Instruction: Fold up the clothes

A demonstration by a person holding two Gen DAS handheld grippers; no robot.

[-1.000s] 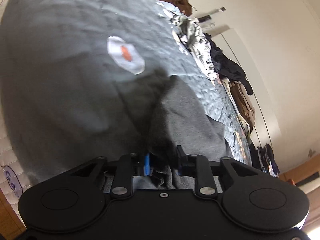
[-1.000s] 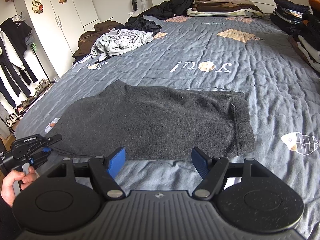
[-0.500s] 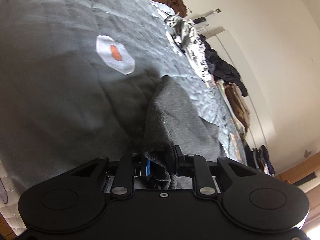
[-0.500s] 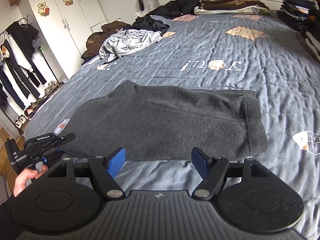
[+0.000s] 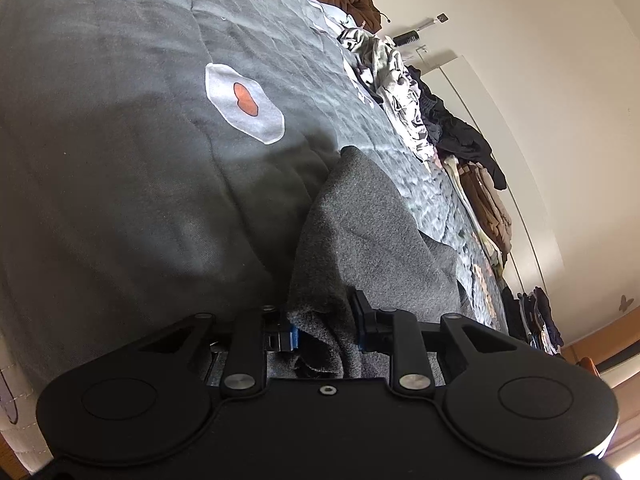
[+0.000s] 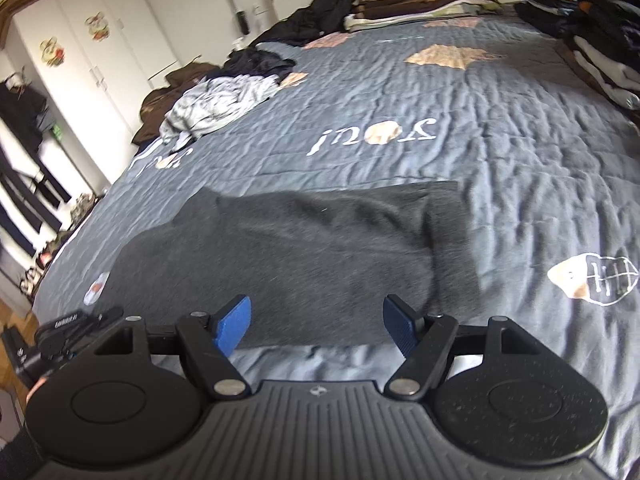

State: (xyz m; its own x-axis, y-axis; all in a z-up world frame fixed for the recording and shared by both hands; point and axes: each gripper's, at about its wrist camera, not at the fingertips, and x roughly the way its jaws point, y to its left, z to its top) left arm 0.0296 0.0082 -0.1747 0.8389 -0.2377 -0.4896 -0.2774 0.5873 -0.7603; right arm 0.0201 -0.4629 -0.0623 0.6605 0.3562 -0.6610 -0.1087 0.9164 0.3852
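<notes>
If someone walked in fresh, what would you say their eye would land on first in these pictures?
Probably the dark grey garment spread across the near part of the blue-grey quilt, one edge bunched between the left gripper pads. Next, the folded stacks at the headboard.

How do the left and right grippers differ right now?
The left gripper has been closing and pinches a bunched edge of the dark grey garment; the right gripper stands wide open with nothing between its blue pads. The left sits at the garment's end; the right hovers over its near edge. Both point down toward the bed.
</notes>
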